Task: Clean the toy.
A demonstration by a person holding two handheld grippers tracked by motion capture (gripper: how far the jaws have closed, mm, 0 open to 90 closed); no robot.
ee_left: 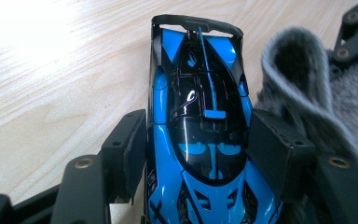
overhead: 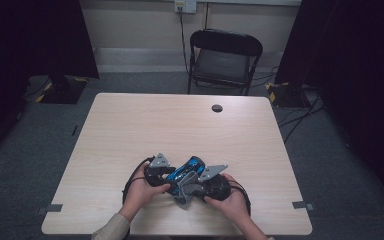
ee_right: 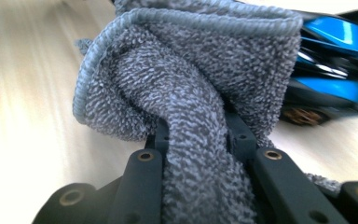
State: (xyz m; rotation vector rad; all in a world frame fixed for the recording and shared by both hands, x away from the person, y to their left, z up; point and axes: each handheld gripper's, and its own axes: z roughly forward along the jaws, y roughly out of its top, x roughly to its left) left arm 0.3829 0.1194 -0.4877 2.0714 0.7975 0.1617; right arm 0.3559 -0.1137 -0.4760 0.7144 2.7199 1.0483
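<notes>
A blue and black toy race car [ee_left: 200,126] sits between the pads of my left gripper [ee_left: 196,149], which is shut on its sides; its rear wing points away from the camera. In the high view the toy car [overhead: 187,167] lies near the table's front edge, between both hands. My right gripper [ee_right: 196,135] is shut on a bunched grey terry cloth [ee_right: 191,84], held against the car's side. The grey cloth [overhead: 185,189] hangs between the two grippers, with the left gripper [overhead: 172,172] to its left and the right gripper [overhead: 200,182] on its right.
The light wooden table [overhead: 180,125] has a round cable hole [overhead: 217,108] near its far edge. A black folding chair [overhead: 223,60] stands behind the table. Dark curtains hang at both sides, and cables lie on the floor to the right.
</notes>
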